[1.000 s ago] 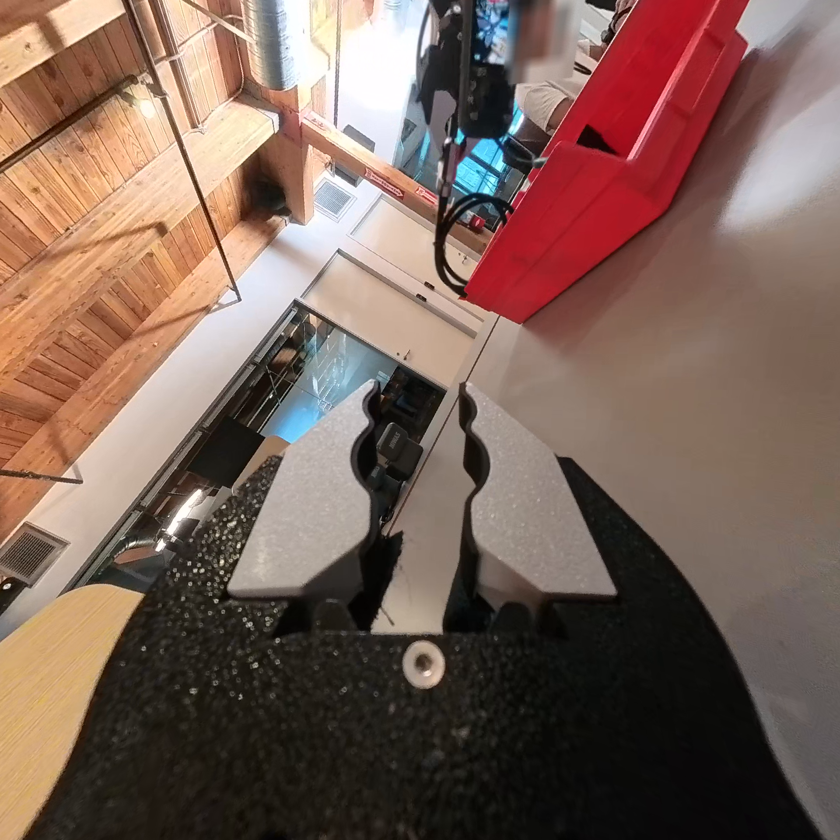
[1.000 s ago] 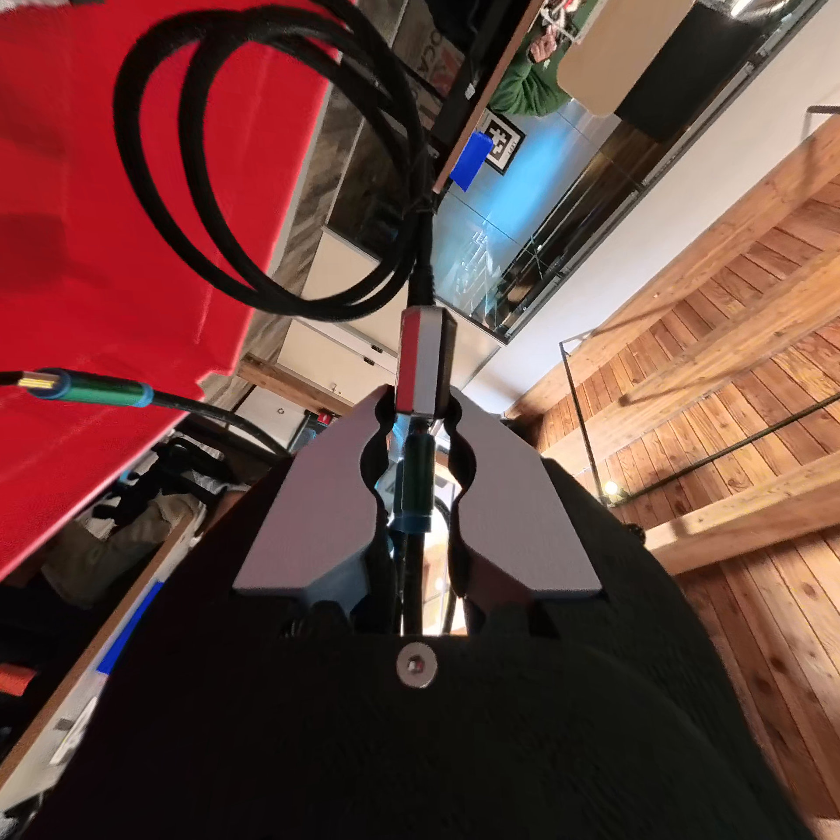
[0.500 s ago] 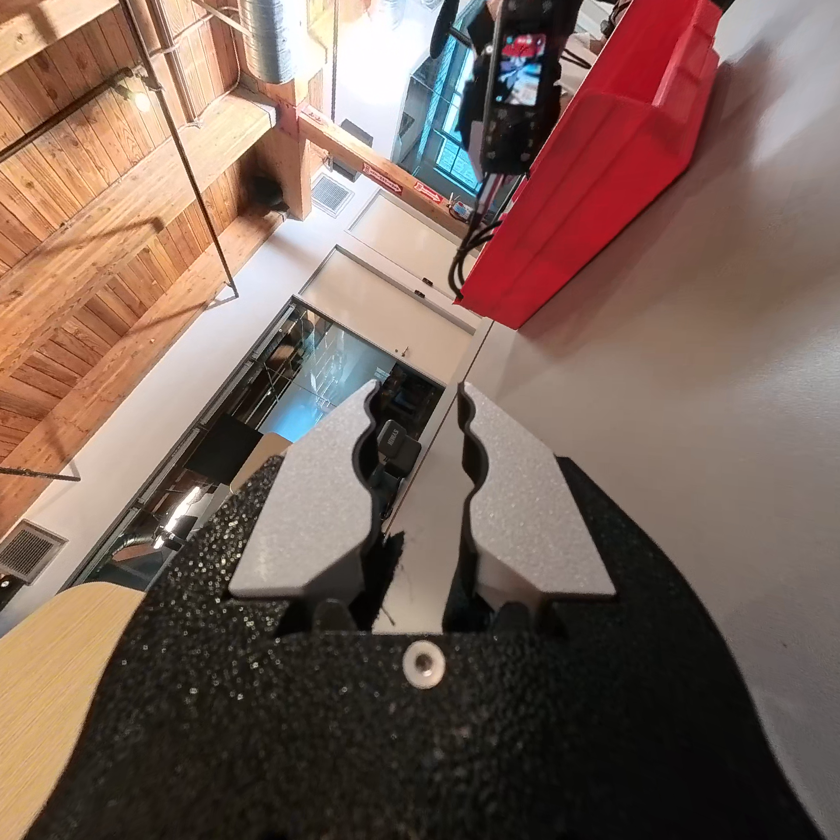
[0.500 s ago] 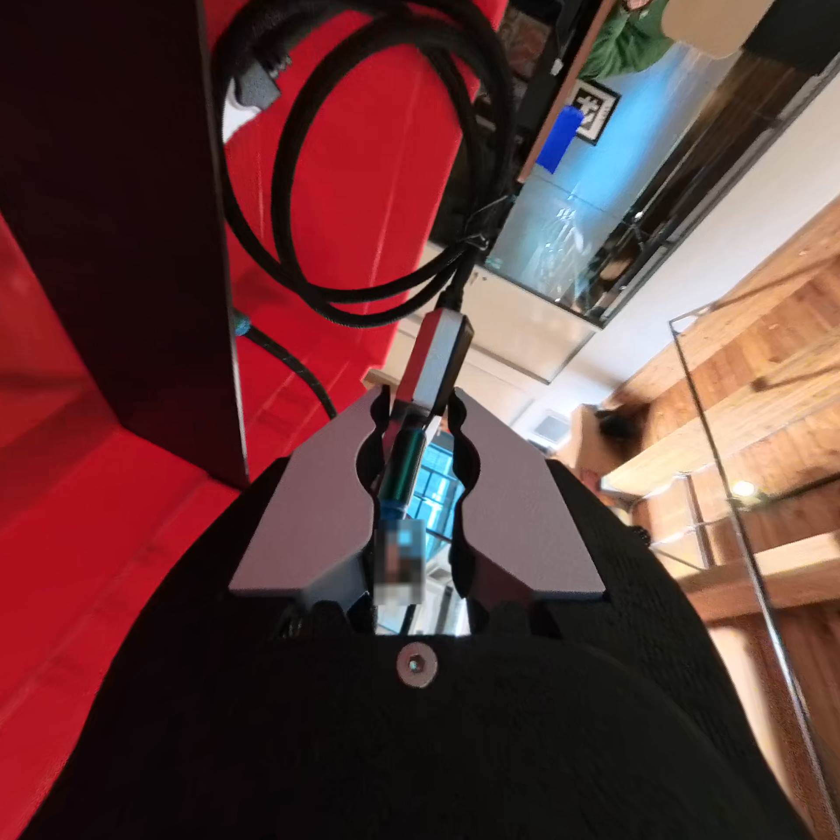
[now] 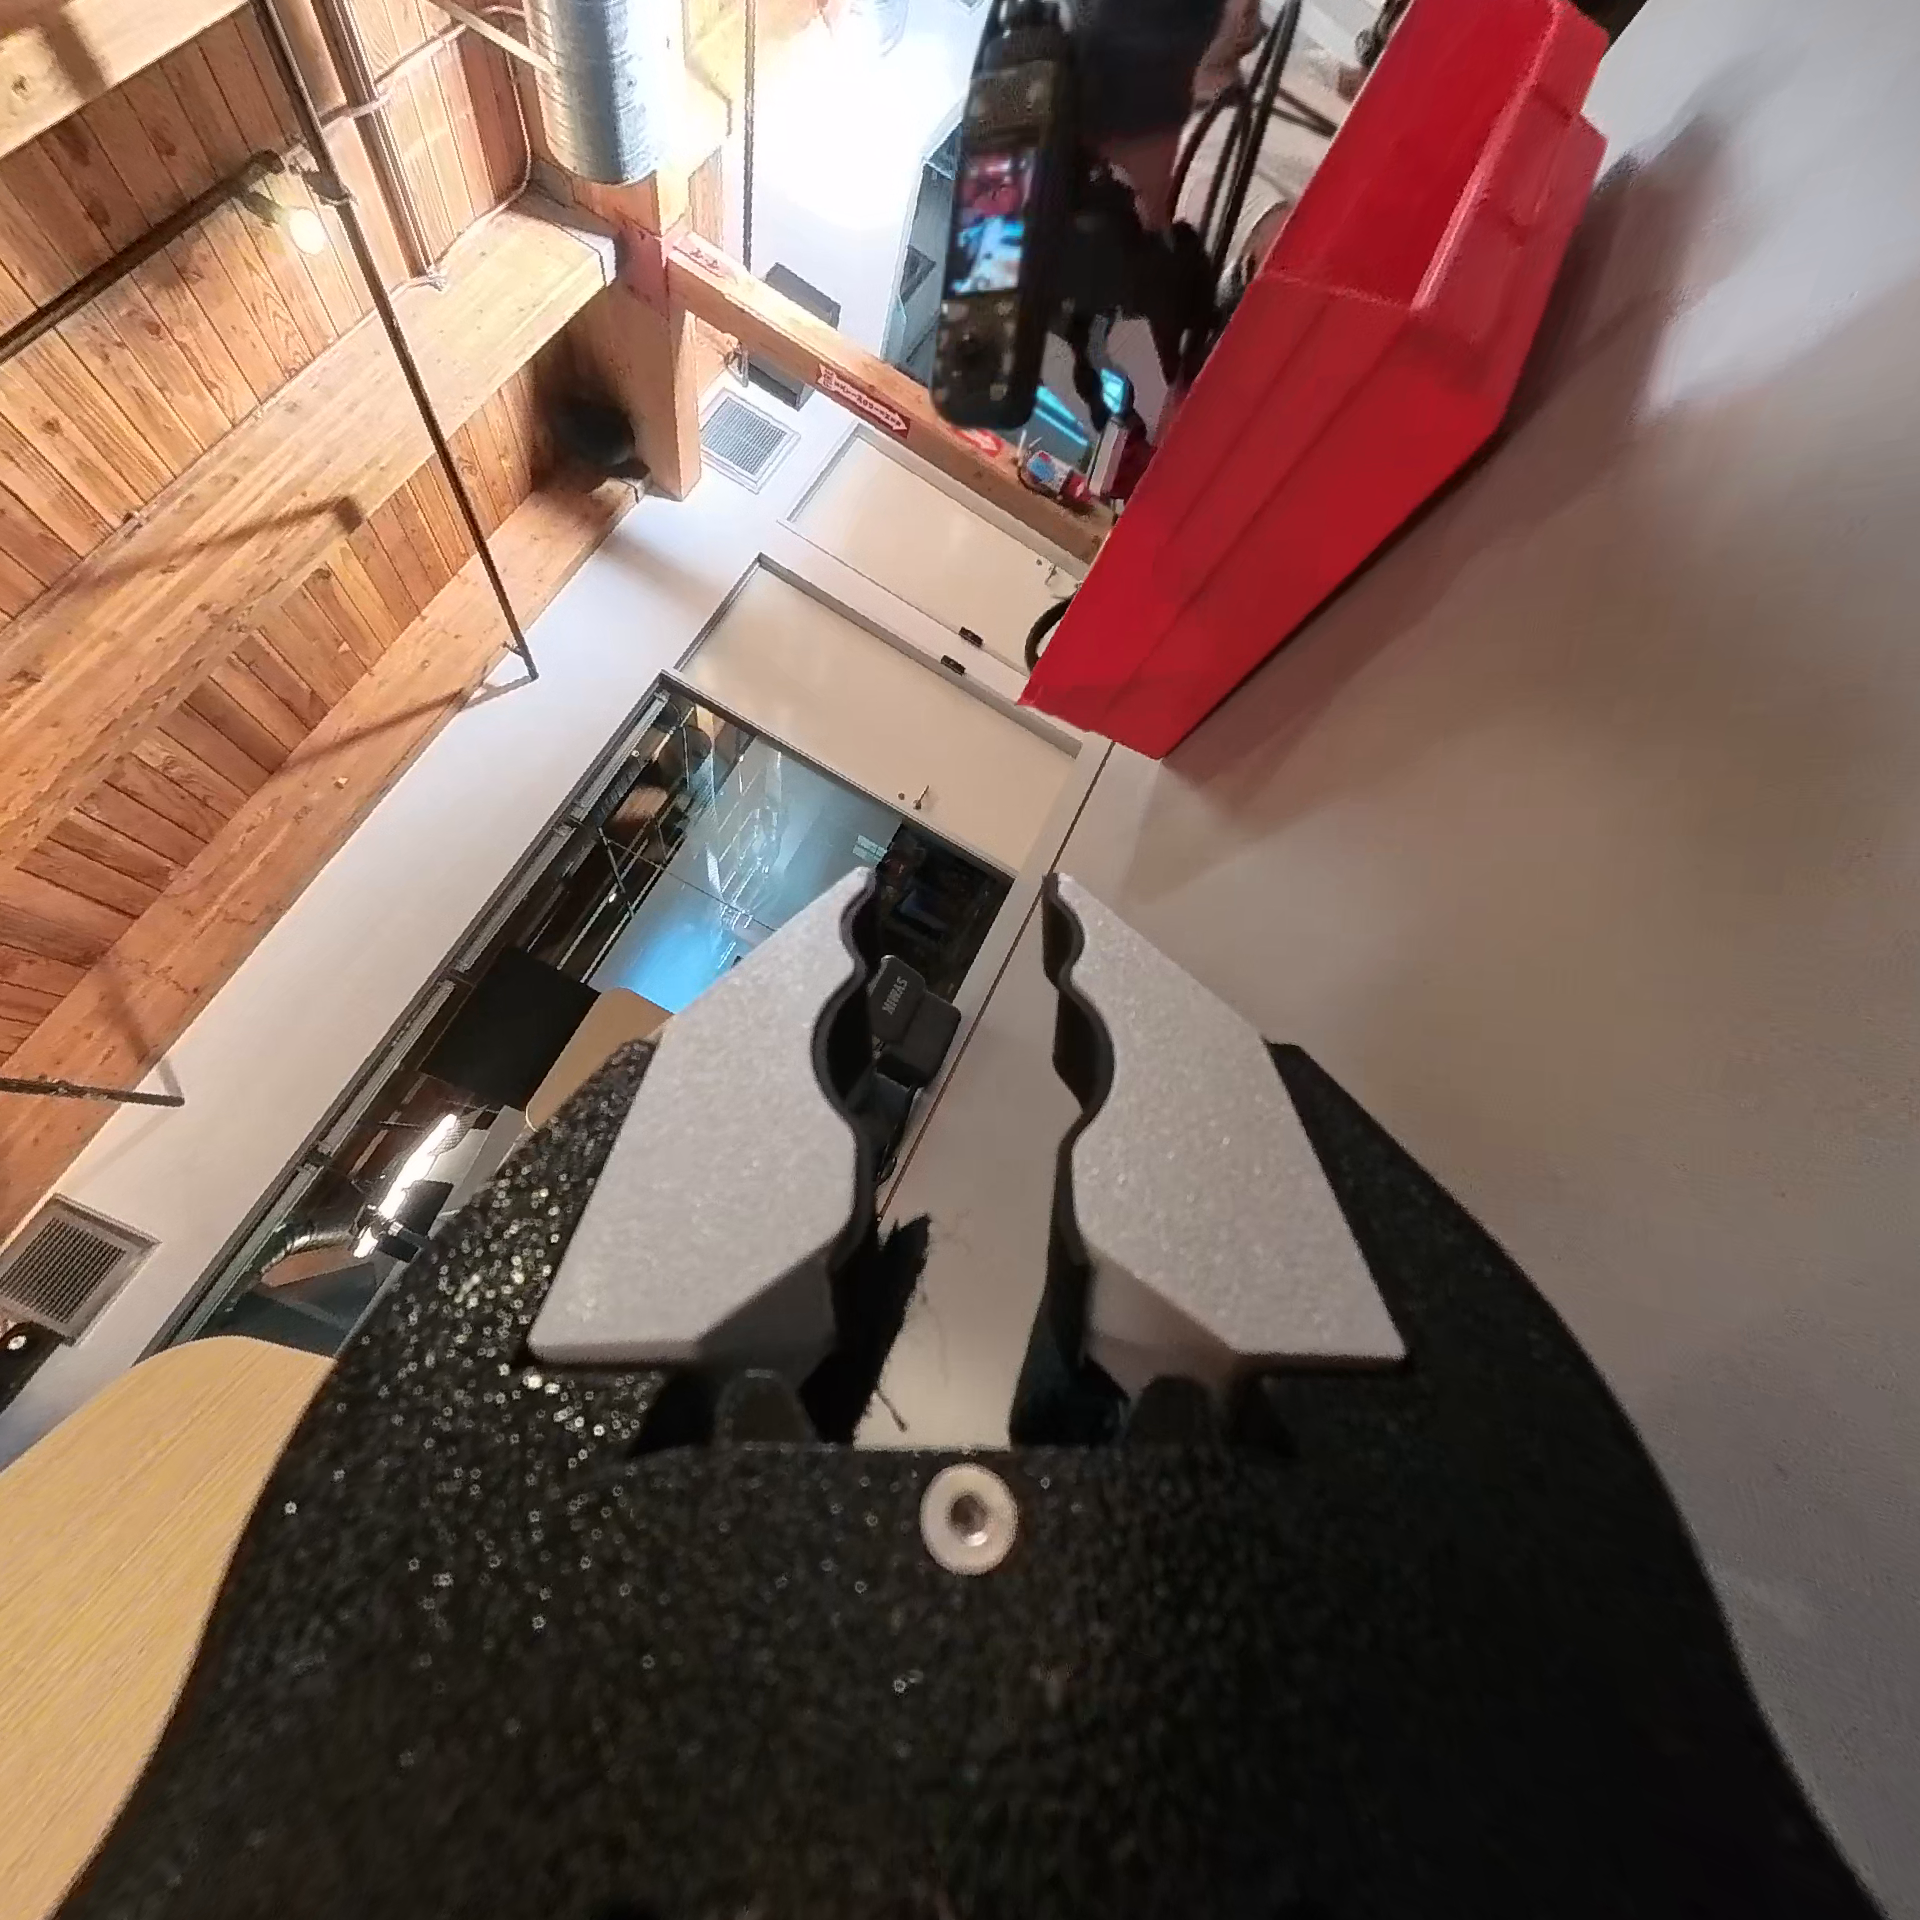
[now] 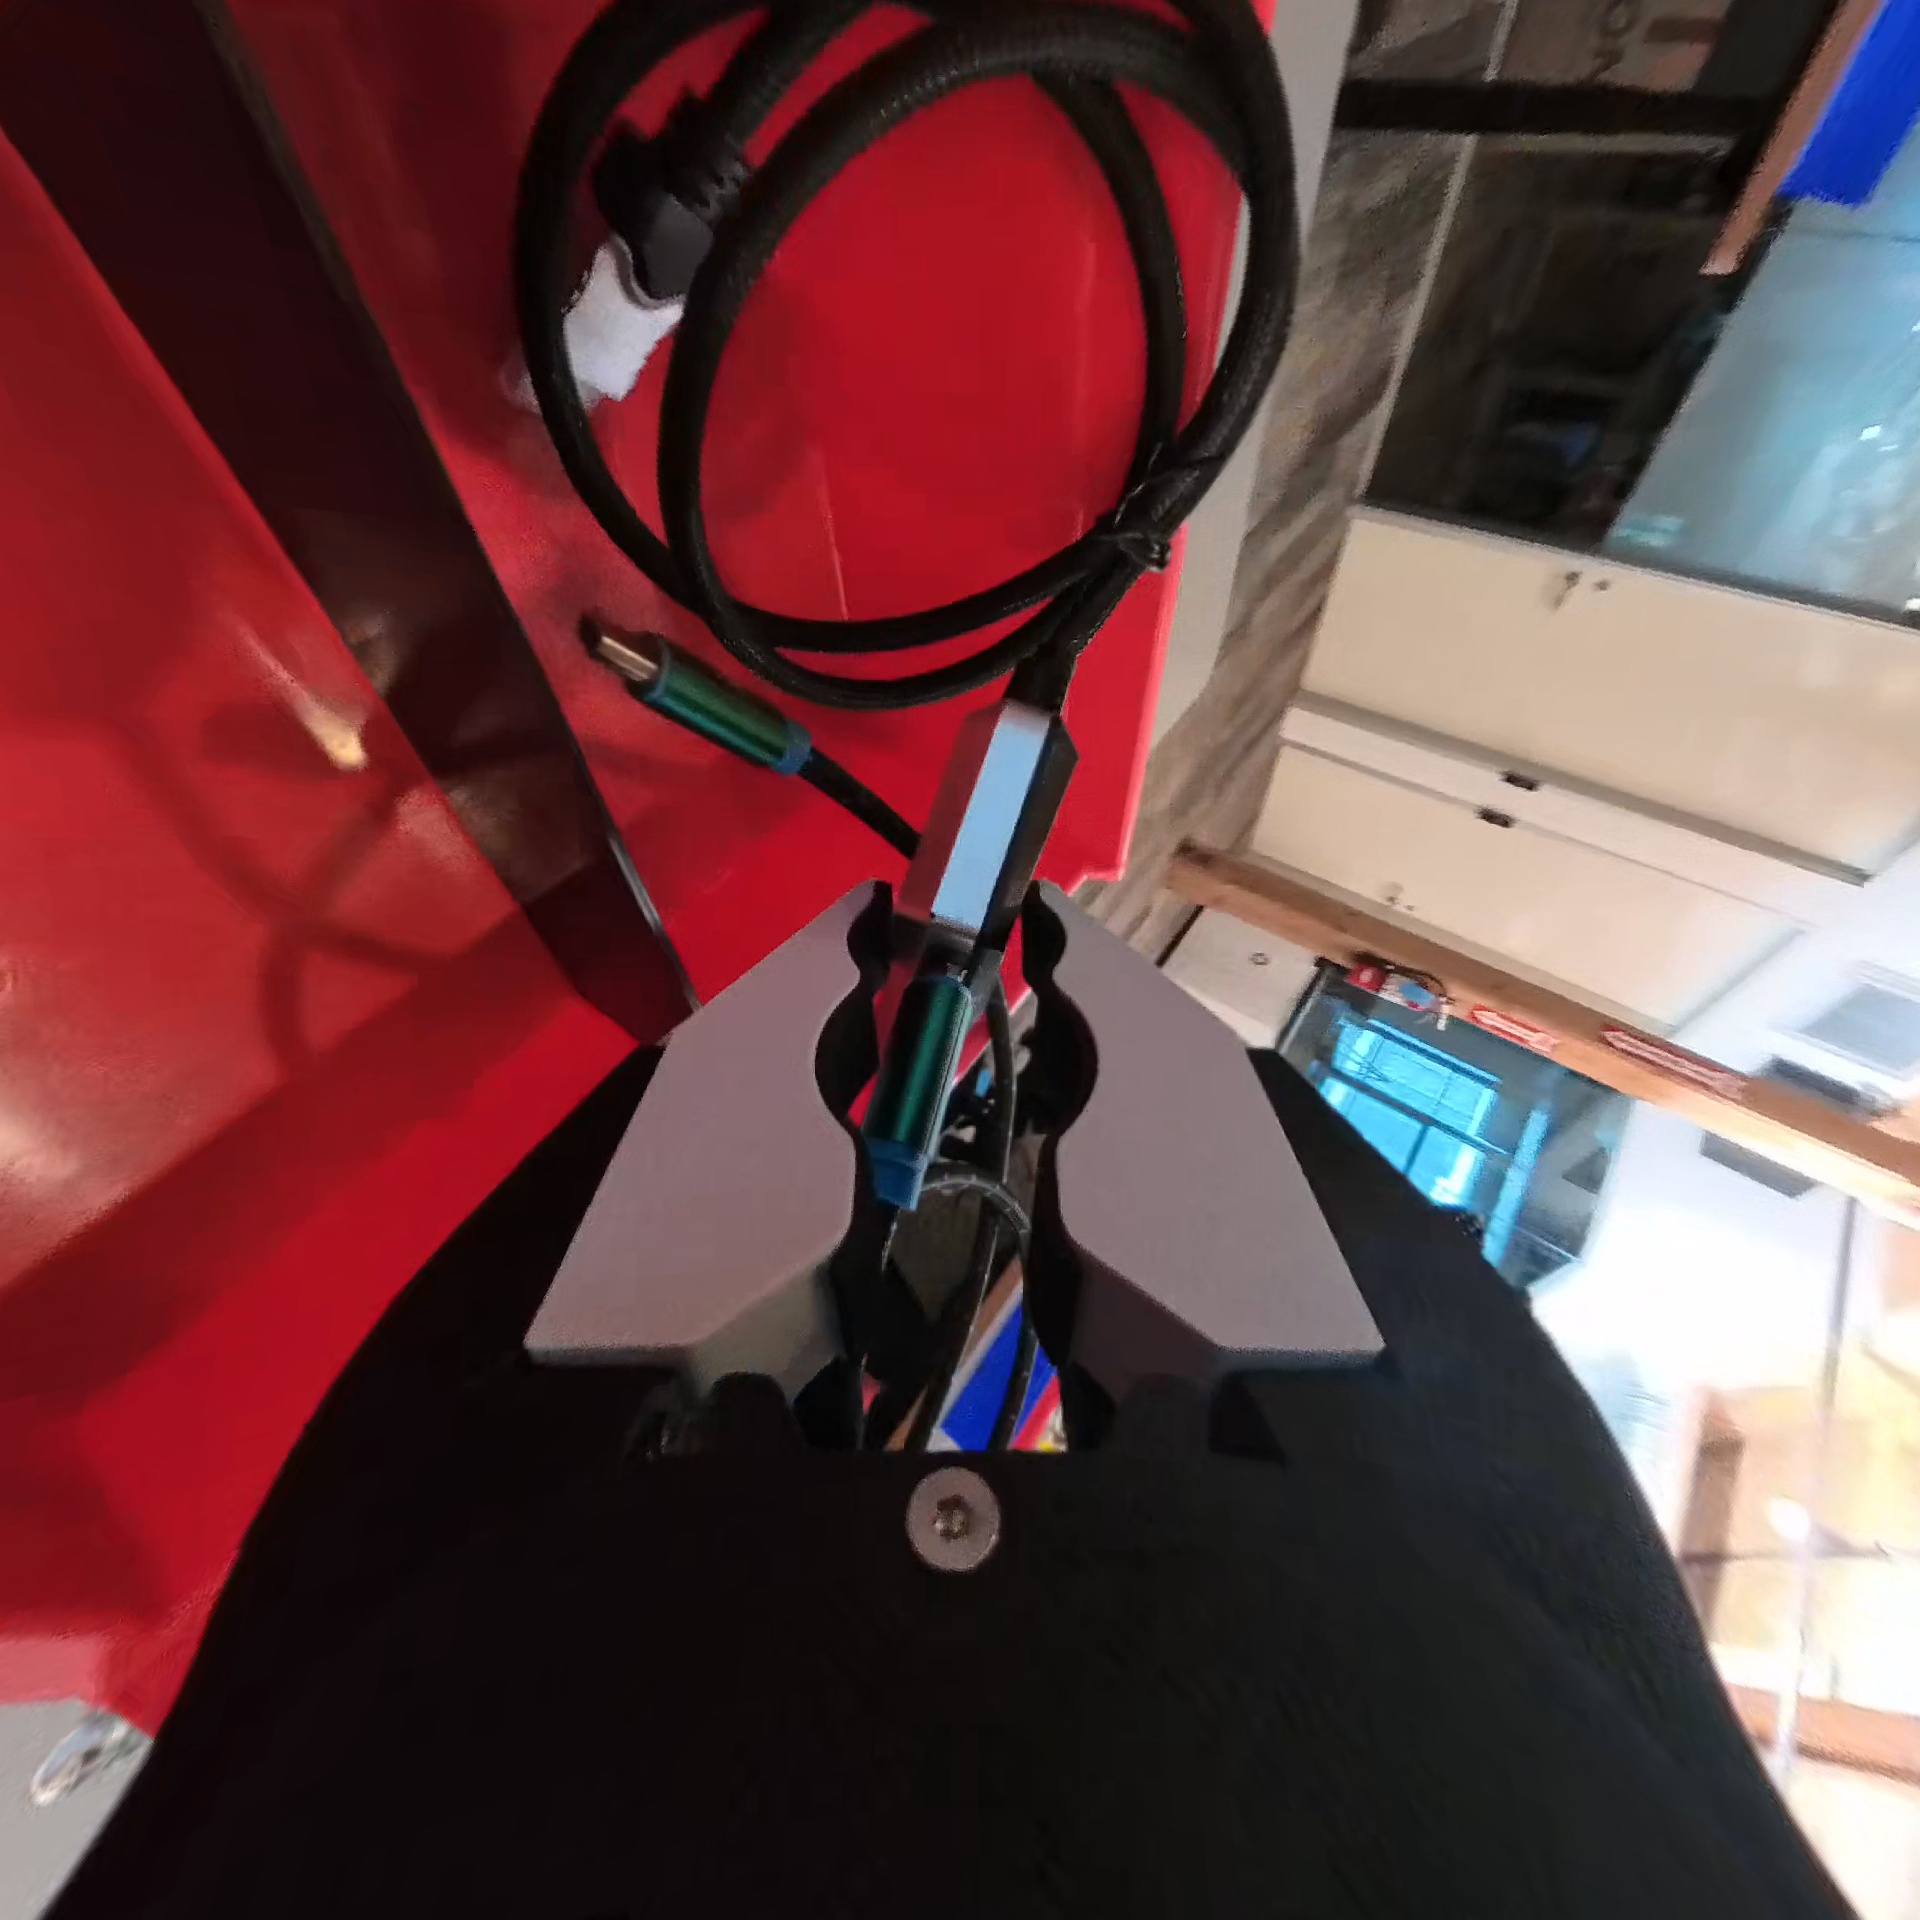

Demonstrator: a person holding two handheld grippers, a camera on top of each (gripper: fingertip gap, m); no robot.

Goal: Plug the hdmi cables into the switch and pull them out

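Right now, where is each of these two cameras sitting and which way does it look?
Left wrist view: sits on the left gripper, looking along its open, empty fingers over a grey table toward a red bin and wooden ceiling.
Right wrist view: sits on the right gripper, tilted, looking into the bin; its fingers clamp a silver switch with a green HDMI plug below and coiled black cable beyond.
Both views show the red bin.
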